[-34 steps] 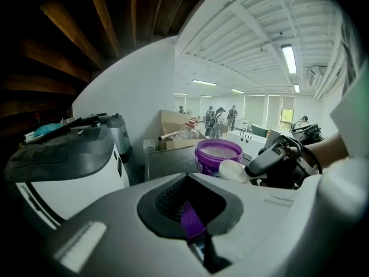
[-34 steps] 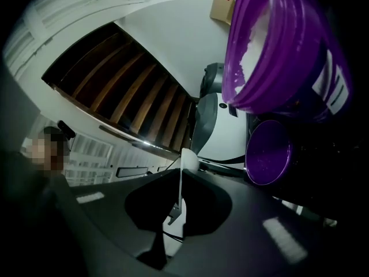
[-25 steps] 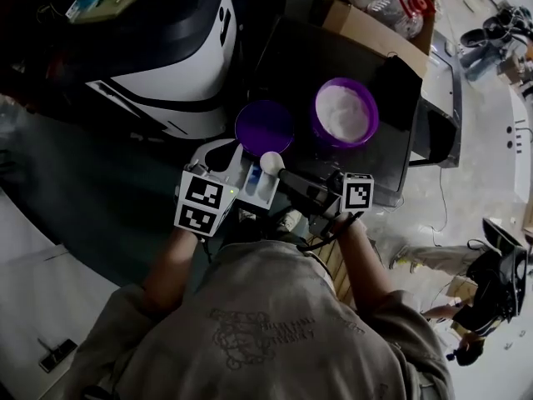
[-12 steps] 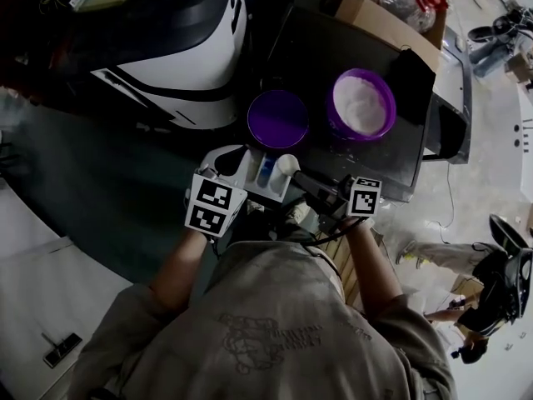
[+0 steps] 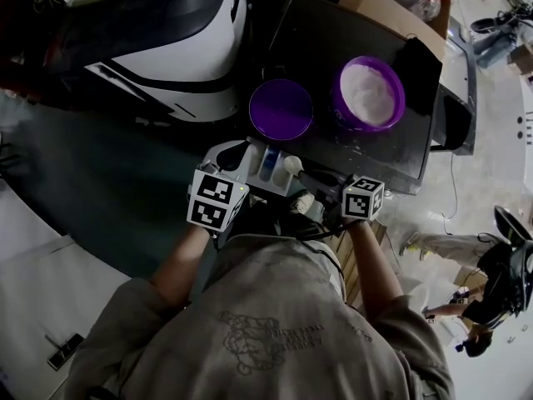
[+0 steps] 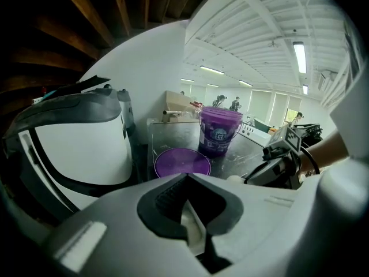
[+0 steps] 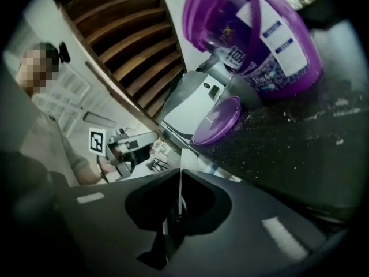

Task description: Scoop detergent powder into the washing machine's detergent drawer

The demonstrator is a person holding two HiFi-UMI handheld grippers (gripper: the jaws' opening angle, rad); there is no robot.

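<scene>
The white detergent drawer point(image 5: 268, 169) sticks out of the washing machine point(image 5: 183, 48) just below the dark table. My left gripper point(image 5: 240, 160) is at the drawer's left end, shut on a white edge point(image 6: 193, 227) that looks like the drawer's. My right gripper point(image 5: 310, 177) is shut on the thin handle point(image 7: 180, 189) of a white scoop point(image 5: 291, 164), which holds powder and hangs over the drawer's right side. A purple tub point(image 5: 369, 92) of white powder stands open on the table, with its purple lid point(image 5: 281, 109) lying flat to its left.
The dark table point(image 5: 333, 44) carries the tub and lid, with spilled powder grains point(image 7: 311, 120) around them. A cardboard box point(image 5: 391, 11) sits behind the table. The washing machine's body point(image 6: 75, 149) fills the left side. Another person stands at the far right on the floor point(image 5: 491, 277).
The scoop has drawn a little away from the lid and sits lower, by the drawer's right side. The left gripper stays on the drawer. The head camera has shifted slightly.
</scene>
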